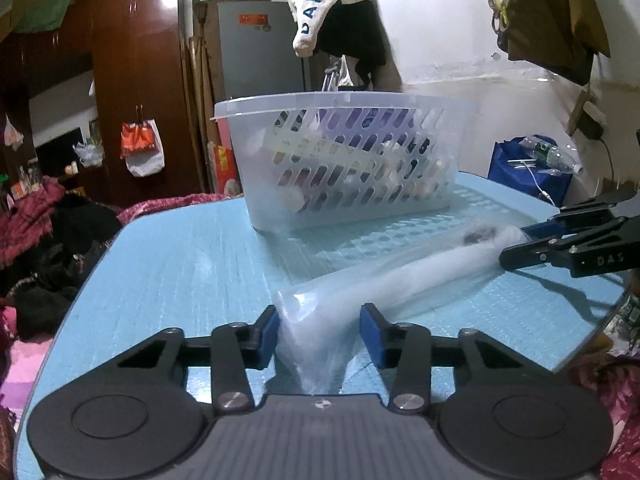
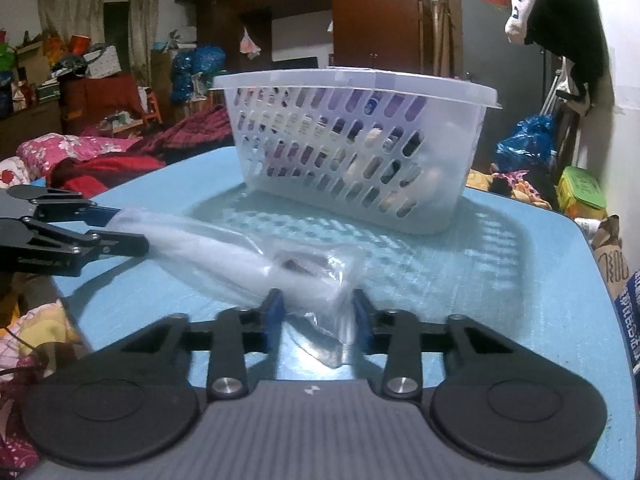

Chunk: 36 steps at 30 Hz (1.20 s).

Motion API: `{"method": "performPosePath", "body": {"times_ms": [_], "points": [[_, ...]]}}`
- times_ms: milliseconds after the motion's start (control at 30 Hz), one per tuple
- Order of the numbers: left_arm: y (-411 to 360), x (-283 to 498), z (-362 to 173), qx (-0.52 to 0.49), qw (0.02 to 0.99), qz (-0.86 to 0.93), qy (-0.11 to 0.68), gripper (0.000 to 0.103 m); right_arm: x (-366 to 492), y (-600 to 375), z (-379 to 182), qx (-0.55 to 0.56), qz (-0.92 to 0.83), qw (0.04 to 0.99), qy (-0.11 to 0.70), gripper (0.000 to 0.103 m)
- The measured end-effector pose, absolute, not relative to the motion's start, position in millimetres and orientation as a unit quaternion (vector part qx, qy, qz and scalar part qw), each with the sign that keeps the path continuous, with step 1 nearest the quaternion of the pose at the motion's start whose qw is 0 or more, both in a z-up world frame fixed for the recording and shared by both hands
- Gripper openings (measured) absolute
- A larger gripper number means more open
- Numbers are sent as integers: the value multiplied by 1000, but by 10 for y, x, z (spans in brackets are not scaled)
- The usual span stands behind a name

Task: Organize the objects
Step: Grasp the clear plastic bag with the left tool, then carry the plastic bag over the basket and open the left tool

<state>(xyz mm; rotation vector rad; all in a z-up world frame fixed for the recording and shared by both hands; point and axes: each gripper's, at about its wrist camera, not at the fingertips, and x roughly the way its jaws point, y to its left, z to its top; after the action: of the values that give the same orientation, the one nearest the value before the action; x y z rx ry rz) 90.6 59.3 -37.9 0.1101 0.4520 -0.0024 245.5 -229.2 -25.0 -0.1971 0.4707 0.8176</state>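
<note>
Plastic fills the space between us: a long clear bag point(image 1: 400, 272) with something white inside lies on the blue table point(image 1: 168, 264), and we hold it at both ends. Our left gripper point(image 1: 319, 330) has its blue pads point(image 1: 269, 334) partly closed around the bunched end of the bag, touching the film on both sides. Further right, the white basket point(image 1: 352, 160) stands behind the bag, already holding several items. Our right gripper point(image 2: 318, 312) pinches the other end in the same half-closed way. We judge this the pick-up step of one item. Next we need to lift both ends together, keep the limp bag from sagging, and carry it over the basket rim.
</note>
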Motion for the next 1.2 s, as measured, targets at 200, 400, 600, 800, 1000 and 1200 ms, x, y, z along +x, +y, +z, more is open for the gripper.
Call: {"method": "performPosePath", "body": {"times_ms": [200, 400, 600, 800, 1000, 1200], "points": [[614, 849, -386, 47, 979, -3, 196, 29, 2390, -2329, -276, -89, 393, 889, 216, 26], [562, 751, -408, 58, 985, -12, 162, 26, 2312, -2411, -312, -80, 393, 894, 199, 22], [516, 593, -342, 59, 992, -19, 114, 25, 2177, -2514, -285, -71, 390, 904, 159, 21], [482, 411, -130, 60, 997, -22, 45, 25, 2024, -2554, -32, -65, 382, 916, 105, 21], [474, 480, 279, 57, 998, -19, 4, 25, 2037, -2515, 328, -63, 376, 923, 54, 21], [405, 814, 859, 69, 997, -22, -20, 25, 2278, -2523, 803, -52, 364, 930, 20, 21]]}}
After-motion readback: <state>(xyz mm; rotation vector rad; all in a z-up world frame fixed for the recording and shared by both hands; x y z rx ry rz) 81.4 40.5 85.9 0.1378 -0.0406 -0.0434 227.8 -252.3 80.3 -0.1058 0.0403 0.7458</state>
